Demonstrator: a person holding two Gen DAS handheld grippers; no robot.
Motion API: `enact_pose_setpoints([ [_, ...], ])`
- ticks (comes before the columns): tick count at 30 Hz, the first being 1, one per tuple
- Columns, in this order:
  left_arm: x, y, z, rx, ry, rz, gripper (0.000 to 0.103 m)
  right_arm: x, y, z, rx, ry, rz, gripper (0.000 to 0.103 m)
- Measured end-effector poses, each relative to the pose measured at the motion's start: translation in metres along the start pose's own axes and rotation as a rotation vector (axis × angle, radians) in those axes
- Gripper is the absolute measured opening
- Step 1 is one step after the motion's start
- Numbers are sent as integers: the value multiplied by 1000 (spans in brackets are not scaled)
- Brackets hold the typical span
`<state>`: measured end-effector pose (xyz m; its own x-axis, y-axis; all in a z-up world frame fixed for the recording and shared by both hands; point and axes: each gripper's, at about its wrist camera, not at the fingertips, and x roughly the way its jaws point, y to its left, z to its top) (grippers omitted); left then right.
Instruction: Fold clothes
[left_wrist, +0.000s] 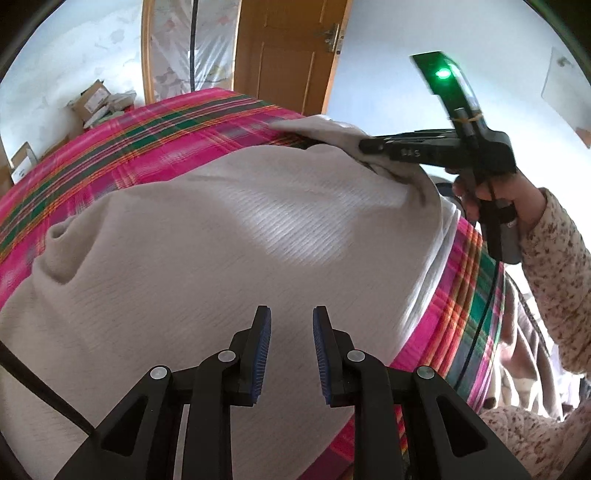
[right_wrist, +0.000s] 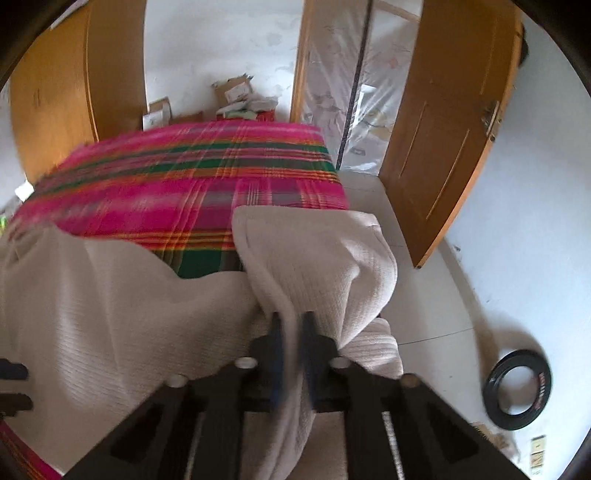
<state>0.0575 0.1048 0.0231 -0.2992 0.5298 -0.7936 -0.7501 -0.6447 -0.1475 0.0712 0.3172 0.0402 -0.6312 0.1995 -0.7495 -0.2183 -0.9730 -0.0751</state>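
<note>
Jaws of the right gripper (right_wrist: 291, 332) pinch a fold of the cream knit garment (left_wrist: 221, 236), which lies spread over the plaid-covered bed (left_wrist: 147, 136). The left gripper (left_wrist: 291, 325) hovers above the cloth, jaws partly open and empty. Motion blur smears the right pads. White lettering on the gripper body is unreadable.
</note>
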Motion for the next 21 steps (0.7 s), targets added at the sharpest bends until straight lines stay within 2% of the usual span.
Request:
enact_pose_setpoints([
  [6,10,-9,2,4,24,-1,24,-22,-41,-13,163,-70,45,6],
  [13,16,-22,4,27,37,-4,24,-46,-85,-48,369,-145,88,6],
  [21,19,-30,4,49,42,-7,24,-55,-115,-86,559,-165,164,6],
])
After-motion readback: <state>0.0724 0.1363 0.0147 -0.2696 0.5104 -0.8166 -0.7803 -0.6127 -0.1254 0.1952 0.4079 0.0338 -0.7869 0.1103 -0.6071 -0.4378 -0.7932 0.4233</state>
